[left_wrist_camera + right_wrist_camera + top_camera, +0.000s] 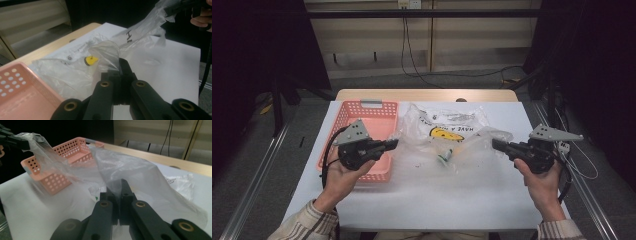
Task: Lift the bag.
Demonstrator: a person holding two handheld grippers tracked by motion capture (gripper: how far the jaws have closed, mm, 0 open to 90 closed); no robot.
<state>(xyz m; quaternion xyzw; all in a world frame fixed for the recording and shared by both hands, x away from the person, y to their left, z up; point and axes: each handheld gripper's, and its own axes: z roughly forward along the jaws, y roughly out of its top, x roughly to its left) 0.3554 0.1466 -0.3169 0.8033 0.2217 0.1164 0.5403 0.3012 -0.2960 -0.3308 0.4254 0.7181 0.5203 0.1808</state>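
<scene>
A clear plastic bag (447, 131) with a yellow print and black lettering hangs stretched between my two grippers above the white table. My left gripper (393, 144) is shut on the bag's left edge, just over the right rim of the pink basket (362, 117). My right gripper (495, 144) is shut on the bag's right edge. In the left gripper view, film (107, 53) bunches at the closed jaw tips (120, 65), with the yellow print (90, 60) beyond. In the right gripper view, the film (130, 170) drapes from the closed tips (122, 185). A small green and white item (444, 157) lies under the bag.
The pink perforated basket (62, 157) stands at the table's left side. The white table cover (427, 200) stretches toward the near edge between the two forearms. Cables (409, 50) hang along the wall behind the table. A dark frame stands at either side.
</scene>
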